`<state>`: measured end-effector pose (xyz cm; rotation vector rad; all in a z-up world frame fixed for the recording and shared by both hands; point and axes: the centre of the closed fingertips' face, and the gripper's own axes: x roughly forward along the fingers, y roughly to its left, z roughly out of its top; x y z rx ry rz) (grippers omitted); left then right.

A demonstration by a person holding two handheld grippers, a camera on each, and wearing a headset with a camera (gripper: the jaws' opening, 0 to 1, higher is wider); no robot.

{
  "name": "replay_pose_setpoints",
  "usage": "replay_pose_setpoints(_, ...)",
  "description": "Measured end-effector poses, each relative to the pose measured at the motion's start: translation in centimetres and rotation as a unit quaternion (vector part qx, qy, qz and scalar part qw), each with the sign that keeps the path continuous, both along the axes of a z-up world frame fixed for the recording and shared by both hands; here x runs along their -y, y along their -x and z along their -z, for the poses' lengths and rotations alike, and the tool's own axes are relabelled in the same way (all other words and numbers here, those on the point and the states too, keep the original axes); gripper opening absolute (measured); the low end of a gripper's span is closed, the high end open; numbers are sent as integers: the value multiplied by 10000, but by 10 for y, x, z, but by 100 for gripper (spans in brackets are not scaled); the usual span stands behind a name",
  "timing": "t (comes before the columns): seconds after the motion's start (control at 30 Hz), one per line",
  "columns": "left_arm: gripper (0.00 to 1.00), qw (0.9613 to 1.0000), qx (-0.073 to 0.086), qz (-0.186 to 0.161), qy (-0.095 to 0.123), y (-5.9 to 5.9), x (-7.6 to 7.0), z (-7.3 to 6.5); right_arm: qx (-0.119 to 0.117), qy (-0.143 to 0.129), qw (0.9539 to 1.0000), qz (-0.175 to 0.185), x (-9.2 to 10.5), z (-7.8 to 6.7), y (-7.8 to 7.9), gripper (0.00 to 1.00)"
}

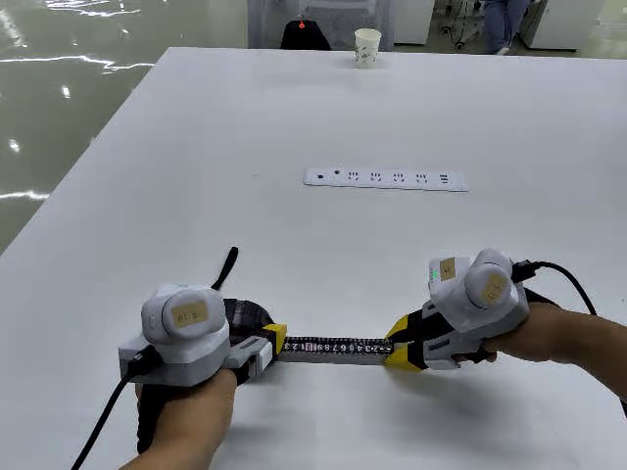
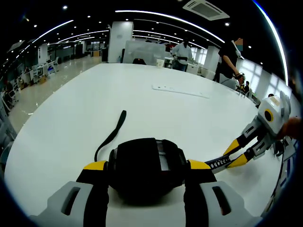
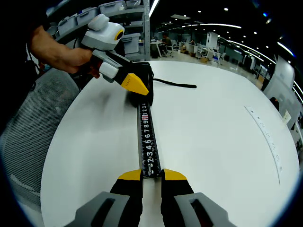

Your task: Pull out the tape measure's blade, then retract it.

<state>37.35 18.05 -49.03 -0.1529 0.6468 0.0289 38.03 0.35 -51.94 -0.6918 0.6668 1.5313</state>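
White tabletop [image 1: 294,117] in a big open hall. Left claw [image 1: 272,343] is clamped around the black rubbery tape measure case [image 1: 247,315]. Right claw [image 3: 151,176] pinches the tip of the dark numbered steel blade [image 3: 147,137], which lies stretched flat between both claws. Likely risks: the tip slips out of that narrow pinch and whips back toward the left claw, or the case twists in its grip and kinks the blade.

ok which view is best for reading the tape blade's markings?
Right gripper view: the blade runs straight up from the right gripper to the case, numerals legible. Head view shows the blade sideways, digits tiny. Left gripper view catches a short strip beyond the case.
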Motion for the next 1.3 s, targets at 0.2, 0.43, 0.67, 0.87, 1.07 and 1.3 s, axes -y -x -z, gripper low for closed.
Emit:
replay_pose_setpoints(0.2, 59, 10000, -1, 1, 1, 0, 0, 0, 2, -26, 10000, -10, -4, 0, 1, 10)
replay_pose_setpoints(0.43, 59, 10000, -5, -5, 5, 0, 0, 0, 11, -46, 10000, -20, -9, 0, 0, 10)
replay_pose_setpoints(0.67, 59, 10000, -6, -3, 5, 0, 0, 0, 11, -70, 10000, -36, -14, 0, 1, 10)
replay_pose_setpoints(0.87, 59, 10000, -5, -7, 10, -1, 0, 0, 23, -81, 10000, -52, -18, 0, 1, 10)
replay_pose_setpoints(1.07, 60, 10000, -10, 3, 10, -1, 0, 1, 23, -106, 9999, -69, -24, 0, 1, 10)
replay_pose_setpoints(1.3, 60, 10000, -9, -5, 15, -1, 0, 1, 23, -122, 9999, -91, -30, 0, 1, 10)
